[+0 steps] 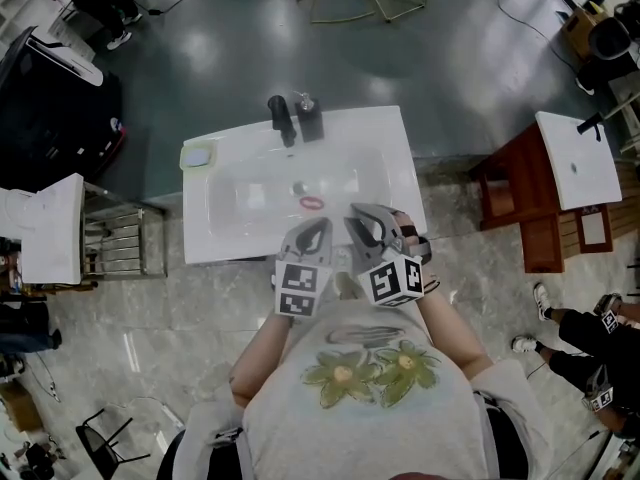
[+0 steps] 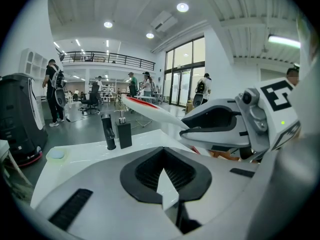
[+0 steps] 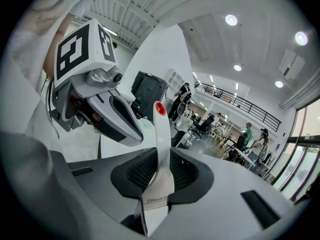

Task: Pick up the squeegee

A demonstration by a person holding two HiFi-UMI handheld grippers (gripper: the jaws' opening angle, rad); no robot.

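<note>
The squeegee point(image 3: 160, 149) is white with a red-ringed tip, and my right gripper point(image 3: 157, 184) is shut on its handle. In the left gripper view the squeegee point(image 2: 150, 110) sticks out of the right gripper point(image 2: 225, 124) as a long white bar with a red stripe. In the head view both grippers hover over the front edge of the white sink point(image 1: 390, 158): the left gripper point(image 1: 318, 226) beside the right gripper point(image 1: 360, 213). A red oval, the squeegee's tip point(image 1: 311, 202), shows over the basin. My left gripper point(image 2: 165, 179) is shut and holds nothing.
A black faucet point(image 1: 282, 120) and a black soap dispenser point(image 1: 308, 118) stand at the sink's back edge, with a pale green dish point(image 1: 197, 155) at its back left corner. A metal rack point(image 1: 120, 238) stands left of the sink. A wooden stand with another basin point(image 1: 575, 158) is at the right.
</note>
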